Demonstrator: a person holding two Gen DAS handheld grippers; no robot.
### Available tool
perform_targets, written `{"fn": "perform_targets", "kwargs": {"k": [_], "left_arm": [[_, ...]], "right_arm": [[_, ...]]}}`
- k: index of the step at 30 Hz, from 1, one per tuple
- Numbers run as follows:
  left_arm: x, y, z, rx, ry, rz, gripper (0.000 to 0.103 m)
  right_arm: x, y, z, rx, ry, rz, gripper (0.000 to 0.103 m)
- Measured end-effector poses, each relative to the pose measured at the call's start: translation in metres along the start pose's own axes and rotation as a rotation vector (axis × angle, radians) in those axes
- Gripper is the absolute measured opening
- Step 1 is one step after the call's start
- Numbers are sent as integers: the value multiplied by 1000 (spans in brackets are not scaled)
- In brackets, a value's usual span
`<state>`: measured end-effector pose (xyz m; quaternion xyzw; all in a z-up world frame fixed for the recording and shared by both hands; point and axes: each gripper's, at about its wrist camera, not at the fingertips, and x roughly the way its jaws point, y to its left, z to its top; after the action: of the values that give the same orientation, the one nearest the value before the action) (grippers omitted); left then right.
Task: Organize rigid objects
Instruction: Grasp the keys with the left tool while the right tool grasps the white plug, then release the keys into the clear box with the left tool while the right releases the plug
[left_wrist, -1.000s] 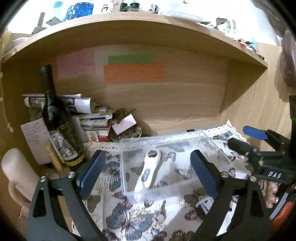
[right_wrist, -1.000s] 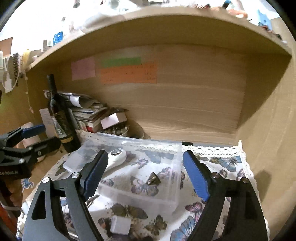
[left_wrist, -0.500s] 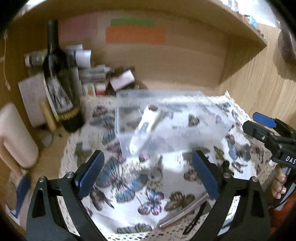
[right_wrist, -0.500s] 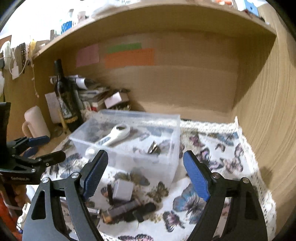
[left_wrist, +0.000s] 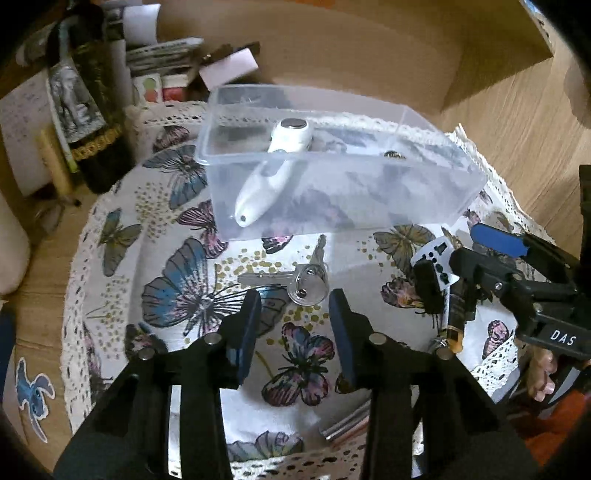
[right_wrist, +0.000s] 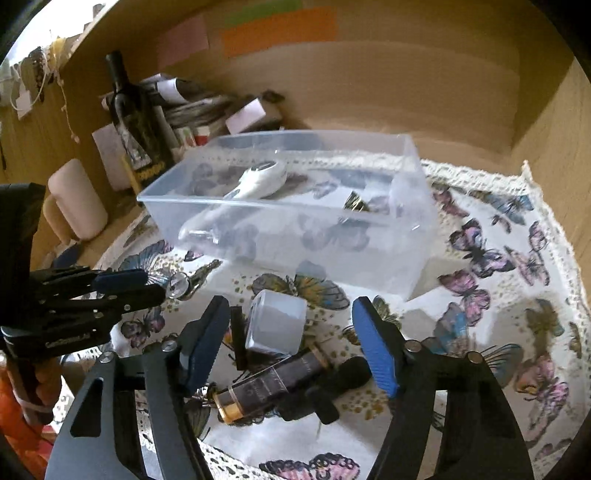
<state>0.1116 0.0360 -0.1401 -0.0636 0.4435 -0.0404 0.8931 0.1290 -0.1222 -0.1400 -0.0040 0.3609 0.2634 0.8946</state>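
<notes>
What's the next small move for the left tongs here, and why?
Probably ease the left tongs forward and down around the silver keys on their round ring: the jaws stand open just short of them, and the keys lie on the butterfly cloth, outside the clear plastic box.

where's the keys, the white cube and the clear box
keys (left_wrist: 308, 282): left wrist view, on the round silver key head
white cube (right_wrist: 276, 325): right wrist view, on its front face
clear box (right_wrist: 332, 251): right wrist view, on its near side wall

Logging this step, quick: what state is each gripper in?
Left gripper: open, empty, just short of the keys.
Right gripper: open, empty, around the white cube.
</notes>
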Motion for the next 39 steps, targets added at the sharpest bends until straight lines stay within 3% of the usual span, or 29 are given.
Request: {"fn": "perform_targets", "kwargs": {"k": [6, 15, 17, 18, 21, 32, 39], "left_arm": [[11, -5, 5, 20, 18, 10, 38], [26, -12, 10, 65, 47, -8, 38], [28, -15, 11, 85, 40, 4, 37], [29, -17, 11, 95, 36, 12, 31], [29, -20, 10, 115, 24, 25, 25], [8, -11, 8, 70, -30, 24, 24], [-20, -13, 11, 67, -108, 13, 24]], "right_arm": [[11, 0, -2, 7, 35, 20, 63], [21, -2, -1, 20, 65, 63, 44], [21, -2, -2, 20, 60, 55, 34], [21, -2, -2, 22, 61, 60, 32], [19, -4, -3, 28, 55, 69, 31], [7, -7, 0, 39, 11, 59, 28], [-10, -5, 7, 31, -44, 40, 28]]}}
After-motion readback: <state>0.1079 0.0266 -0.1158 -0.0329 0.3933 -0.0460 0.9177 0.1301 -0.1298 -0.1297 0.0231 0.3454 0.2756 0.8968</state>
